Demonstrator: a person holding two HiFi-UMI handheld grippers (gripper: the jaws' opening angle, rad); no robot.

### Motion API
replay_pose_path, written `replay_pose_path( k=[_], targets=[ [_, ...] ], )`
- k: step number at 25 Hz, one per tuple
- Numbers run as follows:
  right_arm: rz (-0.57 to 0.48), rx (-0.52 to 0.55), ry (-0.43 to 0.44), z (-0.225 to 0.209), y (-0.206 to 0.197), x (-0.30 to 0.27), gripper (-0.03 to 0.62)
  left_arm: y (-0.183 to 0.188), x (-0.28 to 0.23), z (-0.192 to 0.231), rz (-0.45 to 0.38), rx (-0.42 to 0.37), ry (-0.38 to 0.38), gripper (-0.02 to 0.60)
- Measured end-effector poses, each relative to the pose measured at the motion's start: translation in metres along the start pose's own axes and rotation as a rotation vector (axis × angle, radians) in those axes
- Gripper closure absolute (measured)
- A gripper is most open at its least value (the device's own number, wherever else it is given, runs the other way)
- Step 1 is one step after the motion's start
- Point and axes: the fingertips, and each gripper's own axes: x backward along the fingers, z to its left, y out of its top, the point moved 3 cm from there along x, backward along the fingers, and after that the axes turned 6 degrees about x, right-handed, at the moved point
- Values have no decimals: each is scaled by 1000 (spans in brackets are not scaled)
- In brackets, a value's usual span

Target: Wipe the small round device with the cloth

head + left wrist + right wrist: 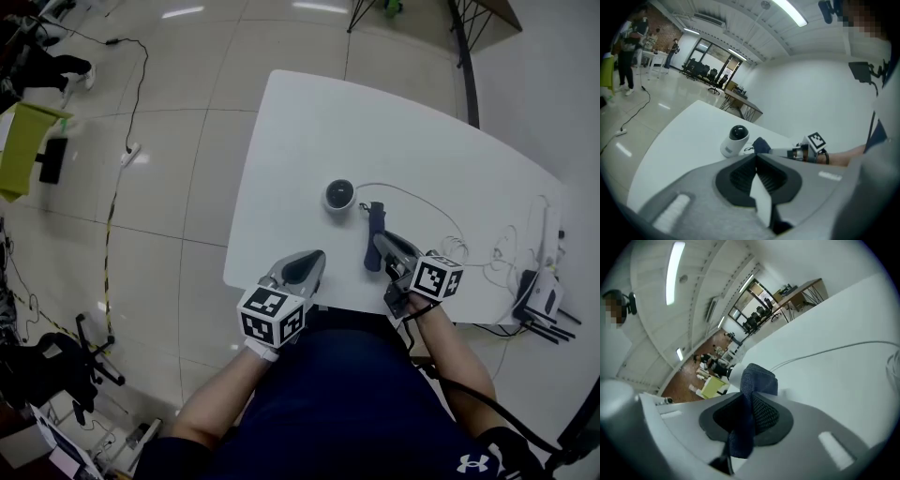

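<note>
Our right tongs point(386, 246) pinch the cloth point(374, 225); left tongs point(312, 261) are pressed together. Clothing point(356, 398) bears Under Armour logo point(472, 462).

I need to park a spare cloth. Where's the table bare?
Bare: the far half of the table beyond the small round device, and the strip to its left. Crowded: the right edge, with cables and a router.

table point(309, 122): white, centre to 2 o'clock | white cables point(502, 248): loose tangle on table, 3 o'clock | router point(544, 298): white, black antennas, table edge, 4 o'clock | floor point(169, 216): pale glossy tiles | black cord point(141, 66): runs down to power strip point(130, 153), 10 o'clock | yellow-green panel point(23, 145): 9 o'clock | black chair point(56, 370): 8 o'clock
</note>
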Motion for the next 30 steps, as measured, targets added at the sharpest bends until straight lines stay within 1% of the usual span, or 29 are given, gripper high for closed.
replay_pose_path(
  k=[3,5,6,7,9,10,11,13,15,18,20,22,25,30],
  targets=[
    [-72,-46,30,0,25,-4,531,11,-2,9,-24,-13,15,578],
    [-78,-46,62,-1,39,-15,531,22,-7,16,-39,-26,15,578],
    [-72,-66,87,-2,44,-22,531,27,-11,19,-41,-36,11,570],
    [-63,-115,110,-6,46,-30,531,31,-15,21,-38,-52,7,544],
    [-52,-267,131,-21,44,-44,530,36,-27,25,-22,-105,8,499],
    [-55,-326,144,-27,43,-51,530,37,-34,27,-10,-139,11,464],
    [-60,-360,162,-30,43,-57,530,37,-41,30,5,-172,14,442],
    [-57,-383,186,-31,42,-67,530,33,-56,35,48,-224,13,401],
    [-46,-375,209,-30,42,-73,530,29,-68,40,91,-244,4,374],
    [-30,-355,238,-26,42,-78,530,24,-78,46,132,-222,-13,353],
    [-26,-355,245,-21,38,-77,530,24,-77,48,132,-198,-21,348],
    [-41,-378,237,-16,31,-73,530,26,-72,48,111,-174,-19,348],
    [-87,-431,203,-9,15,-66,530,26,-61,49,79,-143,-11,361],
    [-133,-520,172,2,-11,-60,528,18,-45,47,71,-135,-15,368]
  ],
)
